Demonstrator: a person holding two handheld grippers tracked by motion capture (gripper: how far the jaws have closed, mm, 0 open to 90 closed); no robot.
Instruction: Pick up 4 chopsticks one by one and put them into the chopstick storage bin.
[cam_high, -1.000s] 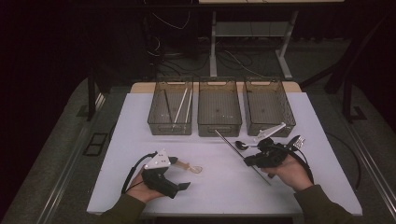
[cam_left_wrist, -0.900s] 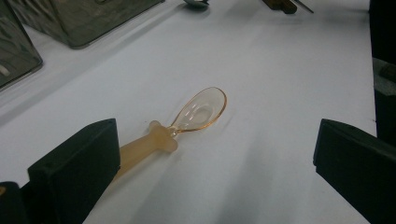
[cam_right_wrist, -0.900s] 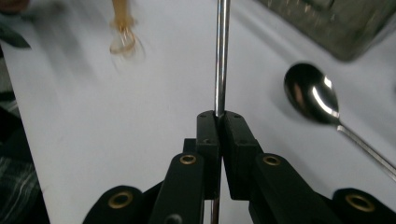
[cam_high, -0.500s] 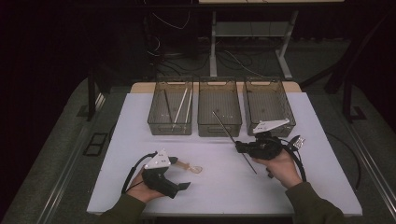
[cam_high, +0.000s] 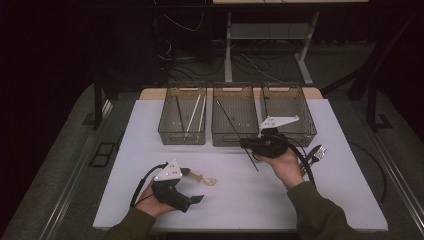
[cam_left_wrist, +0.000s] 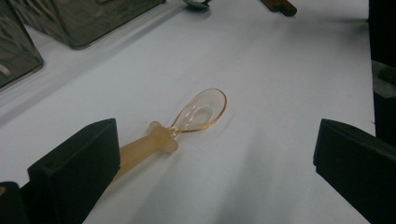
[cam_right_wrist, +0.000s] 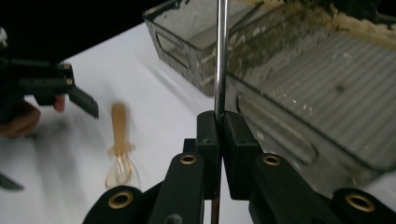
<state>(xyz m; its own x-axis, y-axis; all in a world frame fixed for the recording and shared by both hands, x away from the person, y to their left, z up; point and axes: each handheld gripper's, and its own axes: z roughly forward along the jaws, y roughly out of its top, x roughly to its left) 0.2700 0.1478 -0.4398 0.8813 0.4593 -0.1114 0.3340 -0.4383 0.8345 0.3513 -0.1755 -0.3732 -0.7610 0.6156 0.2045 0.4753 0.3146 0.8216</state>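
My right gripper (cam_high: 245, 144) is shut on a thin metal rod (cam_high: 227, 117), held above the table just in front of the middle clear bin (cam_high: 235, 140). The rod's far end reaches over that bin and its near end points down toward the table. In the right gripper view the jaws (cam_right_wrist: 219, 126) pinch the rod (cam_right_wrist: 221, 56) upright between them. My left gripper (cam_high: 196, 185) rests near the front left, open. An amber translucent spoon (cam_left_wrist: 198, 112) lies on the table between its jaws, handle by the left jaw, untouched.
Three clear bins stand in a row at the back of the white table (cam_high: 150, 130). The left bin (cam_high: 183, 138) holds pale sticks (cam_high: 192, 115), and the right bin (cam_high: 302, 131) stands behind my right hand. A small silvery item (cam_high: 317, 152) lies by the right cable.
My right gripper has carried the rod up and leftward, from the front right of the table to the front of the middle bin. The left gripper has stayed put.
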